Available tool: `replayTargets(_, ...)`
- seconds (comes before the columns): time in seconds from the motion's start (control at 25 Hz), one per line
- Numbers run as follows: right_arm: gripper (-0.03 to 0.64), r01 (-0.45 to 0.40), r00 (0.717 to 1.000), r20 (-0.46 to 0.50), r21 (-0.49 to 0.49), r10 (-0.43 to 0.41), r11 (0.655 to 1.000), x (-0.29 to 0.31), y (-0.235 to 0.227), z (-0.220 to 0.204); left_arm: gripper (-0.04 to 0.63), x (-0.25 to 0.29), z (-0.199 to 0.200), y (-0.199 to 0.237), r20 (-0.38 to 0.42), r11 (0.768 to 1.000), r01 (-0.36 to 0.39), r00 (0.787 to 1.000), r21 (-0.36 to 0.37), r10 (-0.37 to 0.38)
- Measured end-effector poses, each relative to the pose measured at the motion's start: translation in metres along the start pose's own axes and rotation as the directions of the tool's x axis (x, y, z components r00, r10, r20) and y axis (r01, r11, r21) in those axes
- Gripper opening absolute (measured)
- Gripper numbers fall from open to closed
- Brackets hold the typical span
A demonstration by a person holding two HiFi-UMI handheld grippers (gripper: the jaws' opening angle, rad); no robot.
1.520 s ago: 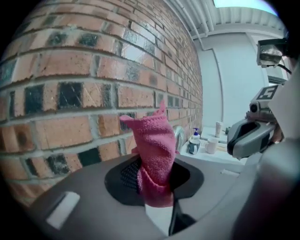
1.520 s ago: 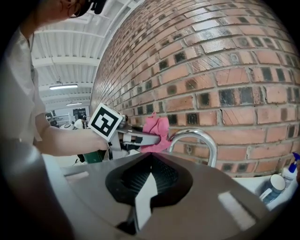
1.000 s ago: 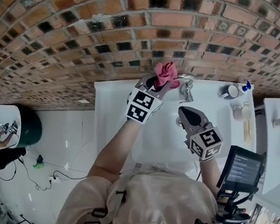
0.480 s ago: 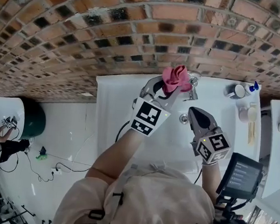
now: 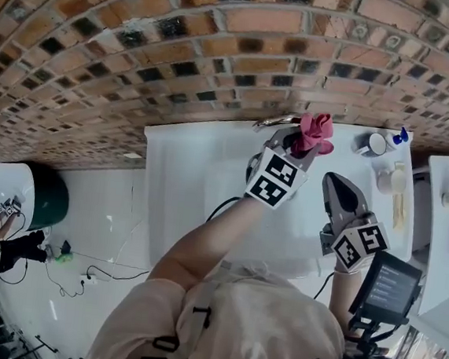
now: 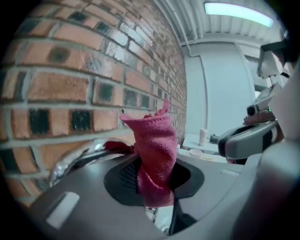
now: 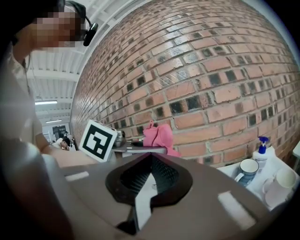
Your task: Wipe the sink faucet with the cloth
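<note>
- Your left gripper (image 5: 301, 147), clenched on the cloth (image 5: 314, 132), had swept right along the sink's (image 5: 186, 171) back edge.
- The cloth had ended just past the faucet (image 5: 271, 122), so one wiping pass looked made, with more likely needed.
- Your right gripper (image 5: 335, 180) was closed, empty, near the front edge.
- No writing was readable, only square markers.

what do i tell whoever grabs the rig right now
Left hand-held gripper: shut on the crumpled pink cloth, up near the brick wall.
Right hand-held gripper: shut, empty, over the white sink.
Chrome sink faucet: beside the cloth; contact unclear.
Done: cloth picked up and at the faucet.
Left: wipe the faucet; how much is already wiped can't be told.
</note>
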State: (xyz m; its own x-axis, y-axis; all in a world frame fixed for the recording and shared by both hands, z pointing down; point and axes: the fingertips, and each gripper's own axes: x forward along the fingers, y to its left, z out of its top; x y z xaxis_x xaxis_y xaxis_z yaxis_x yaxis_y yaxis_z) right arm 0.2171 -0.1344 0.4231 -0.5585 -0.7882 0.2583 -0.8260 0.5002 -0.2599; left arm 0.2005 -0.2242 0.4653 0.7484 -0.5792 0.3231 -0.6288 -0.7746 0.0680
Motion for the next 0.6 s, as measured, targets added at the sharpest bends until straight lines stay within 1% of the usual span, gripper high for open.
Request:
replayTargets(0.04, -0.012, 0.002, 1.0, -0.005, 0.002, -0.002, 1.0, -0.001, -0.001, -0.003, 0.103, 0.004, -0.006, 0.003, -0.01, 0.999, 0.005, 1.0, -0.038, -0.005)
replayTargets(0.16, -0.012, 0.005, 1.0, -0.012, 0.015, -0.005, 1.0, -0.003, -0.005, -0.008, 0.101, 0.017, -0.023, 0.003, -0.066, 0.996, 0.028, 0.997, -0.079, -0.033)
replayTargets(0.28, -0.012, 0.002, 1.0, -0.012, 0.026, -0.002, 1.0, -0.001, -0.007, -0.008, 0.101, 0.029, -0.049, 0.002, -0.137, 0.981, 0.043, 0.988, -0.191, -0.07)
replayTargets(0.32, -0.012, 0.0, 1.0, -0.013, 0.025, 0.0, 1.0, 0.0, -0.007, -0.008, 0.101, 0.03, -0.058, 0.003, -0.16, 0.976, 0.039, 0.984, -0.213, -0.075)
replayTargets(0.4, -0.012, -0.003, 1.0, -0.013, 0.023, 0.004, 1.0, 0.0, -0.007, -0.007, 0.103, 0.03, -0.071, 0.003, -0.193, 0.973, 0.03, 0.978, -0.229, -0.075)
replayTargets(0.48, -0.012, -0.004, 1.0, -0.007, 0.022, 0.004, 1.0, 0.001, -0.009, -0.005, 0.103, 0.026, -0.067, 0.002, -0.172, 0.969, 0.029, 0.982, -0.247, -0.074)
replayTargets(0.6, -0.012, 0.003, 1.0, 0.011, 0.022, -0.004, 1.0, 0.0, -0.011, -0.001, 0.103, 0.014, -0.036, -0.004, -0.08, 0.97, 0.043, 0.995, -0.238, -0.064)
